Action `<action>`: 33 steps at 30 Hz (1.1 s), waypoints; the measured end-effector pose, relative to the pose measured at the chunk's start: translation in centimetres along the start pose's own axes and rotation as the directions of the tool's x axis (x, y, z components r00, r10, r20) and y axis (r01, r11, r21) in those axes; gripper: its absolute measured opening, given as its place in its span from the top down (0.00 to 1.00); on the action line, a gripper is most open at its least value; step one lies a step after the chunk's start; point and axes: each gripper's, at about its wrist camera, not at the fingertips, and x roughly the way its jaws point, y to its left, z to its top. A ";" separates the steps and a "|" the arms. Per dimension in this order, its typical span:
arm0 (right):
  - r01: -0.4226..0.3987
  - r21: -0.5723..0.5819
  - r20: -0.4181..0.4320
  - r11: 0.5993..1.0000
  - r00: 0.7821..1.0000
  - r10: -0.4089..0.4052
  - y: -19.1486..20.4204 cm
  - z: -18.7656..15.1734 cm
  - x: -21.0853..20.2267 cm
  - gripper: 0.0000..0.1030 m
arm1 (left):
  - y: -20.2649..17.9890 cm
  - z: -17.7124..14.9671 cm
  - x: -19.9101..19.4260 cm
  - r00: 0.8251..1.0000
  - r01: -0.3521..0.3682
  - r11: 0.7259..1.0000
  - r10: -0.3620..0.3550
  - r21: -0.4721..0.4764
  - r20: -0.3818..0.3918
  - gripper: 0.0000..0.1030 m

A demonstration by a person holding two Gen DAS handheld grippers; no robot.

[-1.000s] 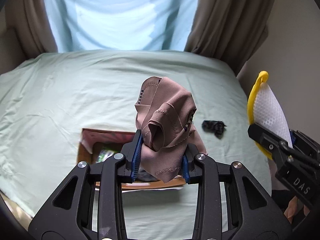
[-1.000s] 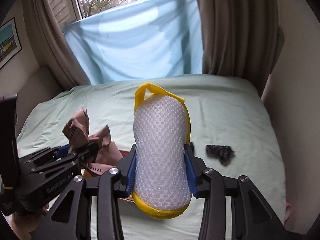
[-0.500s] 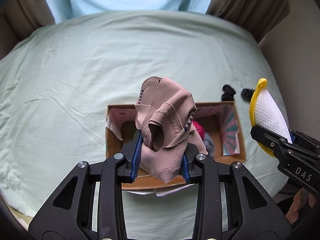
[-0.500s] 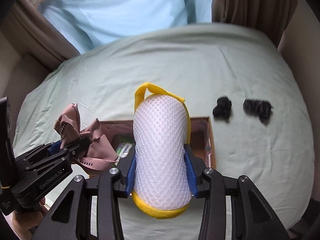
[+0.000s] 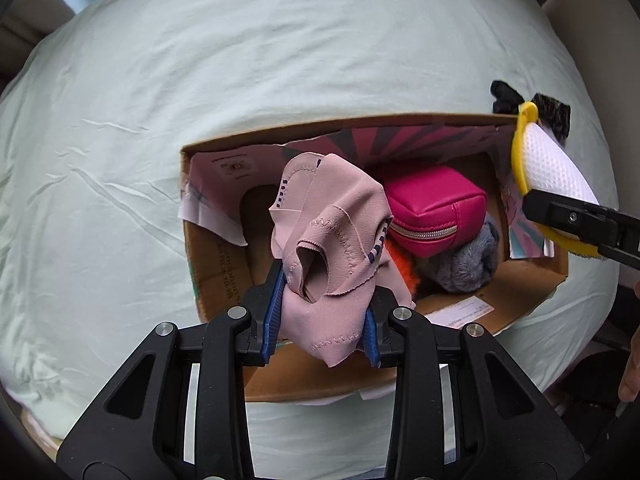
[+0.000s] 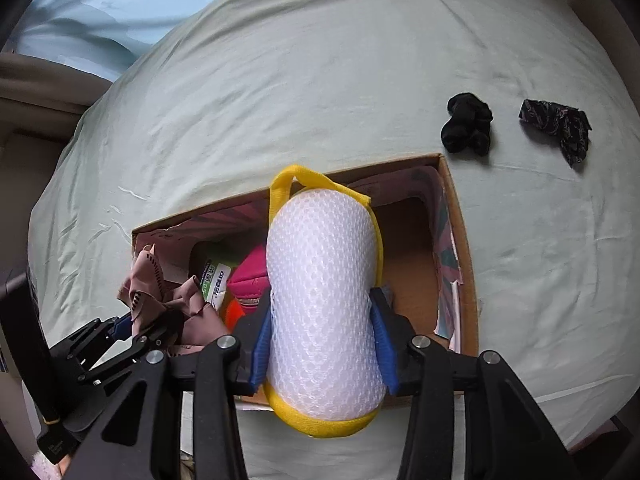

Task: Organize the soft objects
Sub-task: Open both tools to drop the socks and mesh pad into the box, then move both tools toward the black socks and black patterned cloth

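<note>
- Both grippers have tipped down over the cardboard box since a second ago, so I now look into it where I saw the window before.
- My left gripper is clamped on a bunched pink cloth, blue pads pressed into it on either side; the cloth hangs above the left half of the box.
- My right gripper is closed around a white mesh pouch with a yellow rim and loop, held upright above the middle of the box.
- From the left wrist camera that pouch sits over the right end of the box.
- Inside the box I see a bright pink zip pouch, a grey fuzzy thing just below it and something orange beside that.
- From the right wrist camera a green and white packet lies in the box too, left of the zip pouch.
- Beyond the box's far right corner, on the pale green bedsheet, lie a black sock bundle and a dark patterned cloth, near each other but apart.
</note>
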 end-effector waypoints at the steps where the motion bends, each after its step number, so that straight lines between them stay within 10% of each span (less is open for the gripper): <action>1: -0.005 0.007 -0.005 1.000 1.000 0.005 -0.1 0.2 0.4 0.57 | -0.2 0.0 0.1 1.000 -0.001 1.000 0.001 0.009 -0.004 0.69; 2: -0.019 0.016 -0.001 1.000 1.000 0.019 -0.3 0.4 0.6 0.50 | -0.4 0.1 0.0 1.000 0.016 1.000 -0.016 0.015 -0.005 0.64; 4: -0.034 0.028 0.004 0.999 0.999 0.034 -0.4 0.8 0.7 0.33 | -1.1 0.2 -0.1 0.999 0.054 0.998 -0.054 0.038 -0.005 0.07; 5: -0.034 0.032 0.009 0.999 0.999 0.033 -0.5 0.9 0.8 0.19 | -1.5 0.2 -0.1 0.998 0.058 0.997 -0.058 0.057 -0.010 0.01; 33: -0.037 -0.056 0.089 0.998 0.995 0.042 1.4 -2.3 -3.8 0.09 | -1.3 -3.0 -6.0 0.994 0.059 0.996 -0.065 0.067 0.091 0.00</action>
